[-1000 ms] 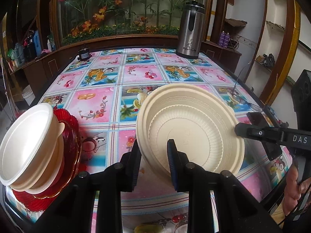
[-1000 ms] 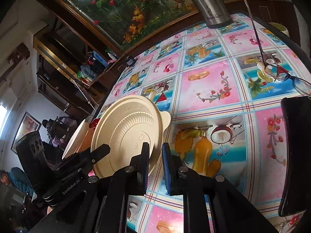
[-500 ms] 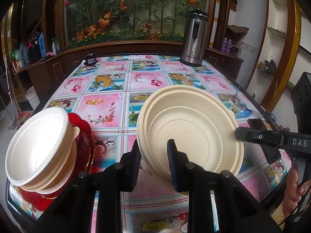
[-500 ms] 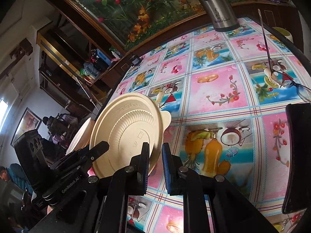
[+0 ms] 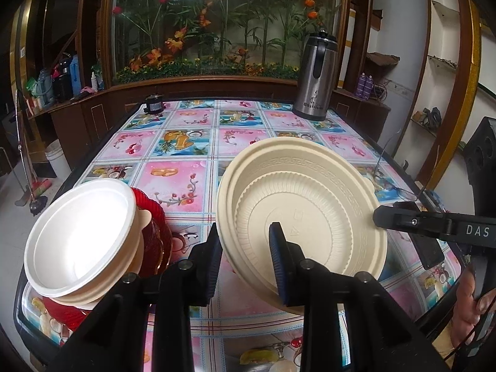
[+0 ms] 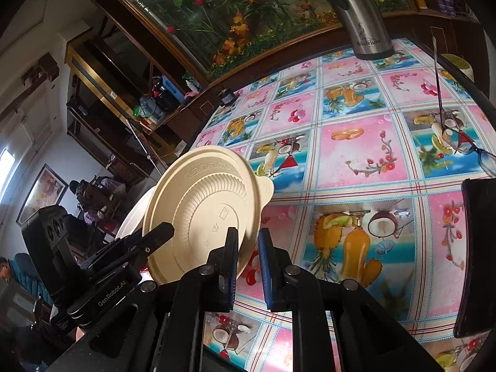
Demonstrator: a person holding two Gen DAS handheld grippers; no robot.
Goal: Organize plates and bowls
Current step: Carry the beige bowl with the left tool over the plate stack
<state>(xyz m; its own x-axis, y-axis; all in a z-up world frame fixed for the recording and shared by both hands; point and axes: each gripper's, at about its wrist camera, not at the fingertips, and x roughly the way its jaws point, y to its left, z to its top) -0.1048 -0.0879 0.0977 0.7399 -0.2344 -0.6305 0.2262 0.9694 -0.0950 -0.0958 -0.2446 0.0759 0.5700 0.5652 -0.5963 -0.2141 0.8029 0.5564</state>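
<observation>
Nested cream bowls (image 5: 310, 204) hang tilted above the flowered tablecloth, carried from both sides. My left gripper (image 5: 246, 248) straddles their lower left rim; its jaws are opening, and the pads still look to be touching the rim. My right gripper (image 6: 246, 257) is shut on the opposite rim of the cream bowls (image 6: 201, 204). One of its fingers (image 5: 403, 221) shows at the right of the left wrist view. A stack of white bowls (image 5: 77, 241) rests on red plates (image 5: 155, 235) at the table's near left corner.
A steel thermos jug (image 5: 316, 86) stands at the far right of the table (image 5: 173, 173), and a small dark jar (image 5: 154, 104) at the far left. Eyeglasses (image 6: 468, 145) and a black phone (image 6: 477, 248) lie along the right edge. A person's hand (image 5: 474, 310) holds the right gripper.
Both grippers have risen with the cream bowls, which now sit higher above the table. The left jaws have spread slightly. The white stack on the red plates has stayed put.
</observation>
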